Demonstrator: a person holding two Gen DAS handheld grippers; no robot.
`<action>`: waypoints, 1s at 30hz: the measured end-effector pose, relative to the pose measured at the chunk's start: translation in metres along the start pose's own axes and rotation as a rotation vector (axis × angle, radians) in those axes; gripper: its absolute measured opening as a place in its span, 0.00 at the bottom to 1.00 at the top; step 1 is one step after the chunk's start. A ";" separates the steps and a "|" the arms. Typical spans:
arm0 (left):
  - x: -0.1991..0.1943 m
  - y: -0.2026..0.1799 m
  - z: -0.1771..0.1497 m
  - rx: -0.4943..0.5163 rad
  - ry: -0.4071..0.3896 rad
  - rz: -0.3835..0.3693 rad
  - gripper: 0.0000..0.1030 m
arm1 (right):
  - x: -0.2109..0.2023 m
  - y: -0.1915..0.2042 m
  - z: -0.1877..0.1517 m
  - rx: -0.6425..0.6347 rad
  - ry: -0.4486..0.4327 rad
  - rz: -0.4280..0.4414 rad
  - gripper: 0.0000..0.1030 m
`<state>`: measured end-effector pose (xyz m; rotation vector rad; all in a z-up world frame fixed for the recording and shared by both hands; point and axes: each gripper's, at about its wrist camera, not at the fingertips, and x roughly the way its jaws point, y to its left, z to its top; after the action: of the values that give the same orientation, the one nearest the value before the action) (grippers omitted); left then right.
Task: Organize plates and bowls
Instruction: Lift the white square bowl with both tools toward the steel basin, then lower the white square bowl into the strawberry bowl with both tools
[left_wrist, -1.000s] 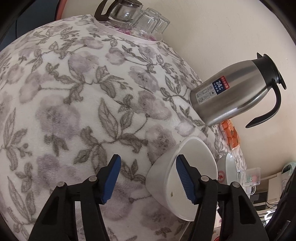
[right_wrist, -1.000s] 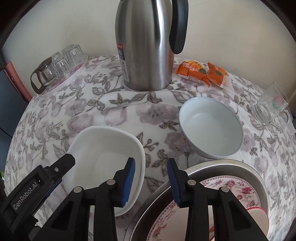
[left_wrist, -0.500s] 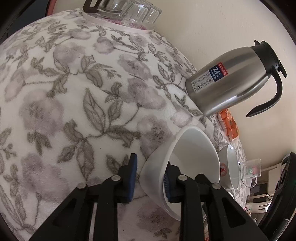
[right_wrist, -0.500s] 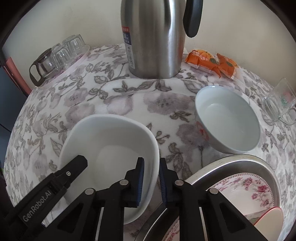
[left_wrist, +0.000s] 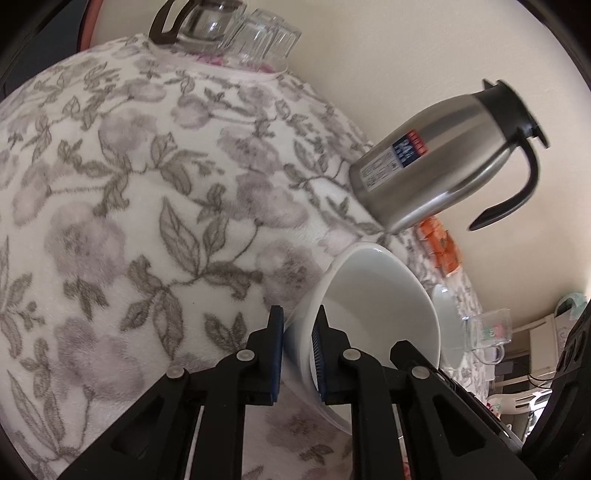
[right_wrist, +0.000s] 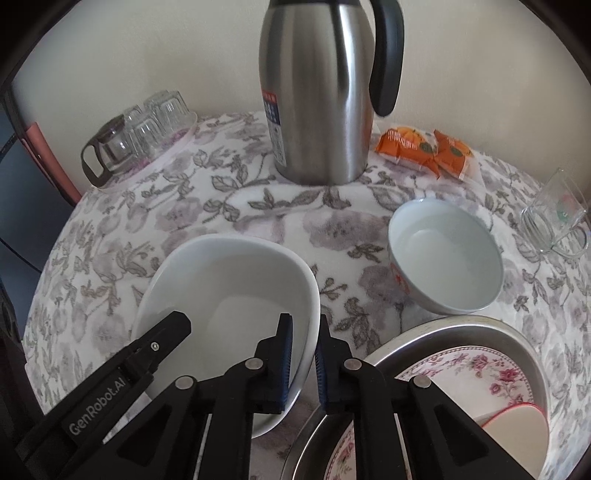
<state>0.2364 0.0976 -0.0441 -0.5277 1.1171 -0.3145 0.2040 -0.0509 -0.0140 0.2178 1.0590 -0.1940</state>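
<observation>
**2 grippers clamp opposite rims of 1 white bowl**

Nearest in the left wrist view, the left gripper (left_wrist: 298, 354) has its jaws clenched on the rim of the large white bowl (left_wrist: 373, 306), 1 blue pad outside the wall and 1 inside; the jaws have just been closing onto it. In the right wrist view the right gripper (right_wrist: 303, 363) grips the opposite rim of the same large white bowl (right_wrist: 229, 291) the same way, its jaws also just closed on the wall. The bowl sits at the near edge of the worktop (right_wrist: 258, 210), which is covered in a grey floral cloth.

Only the right wrist view shows the left gripper's black body reaching in over the bowl's left side, and the metal basin (right_wrist: 461, 330) just right of the bowl, holding 1 pink-flowered plate (right_wrist: 491, 373) and 1 red-rimmed dish (right_wrist: 517, 424).

Farther back stands 1 small white bowl (right_wrist: 445, 254), seen whole here but only as a sliver in the left view. Both views show 1 steel thermos jug (right_wrist: 317, 96), 1 glass mug (right_wrist: 554, 221), orange snack packets (right_wrist: 424, 149) (2 countable from the right) and, farthest left, a tray with 1 glass pot (right_wrist: 109, 149) and several upturned glasses (right_wrist: 159, 118).

Only the left view takes in room furniture beyond the worktop's right edge, too blurred to name.
</observation>
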 end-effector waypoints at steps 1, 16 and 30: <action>-0.004 -0.001 0.001 0.004 -0.007 -0.008 0.15 | -0.006 0.000 0.000 0.003 -0.009 0.005 0.12; -0.082 -0.068 -0.024 0.150 -0.100 -0.047 0.15 | -0.100 -0.046 -0.020 0.088 -0.146 0.057 0.12; -0.102 -0.124 -0.077 0.268 -0.071 -0.081 0.15 | -0.145 -0.110 -0.062 0.171 -0.212 0.055 0.12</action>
<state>0.1266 0.0257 0.0756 -0.3441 0.9685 -0.5045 0.0537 -0.1321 0.0751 0.3715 0.8254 -0.2527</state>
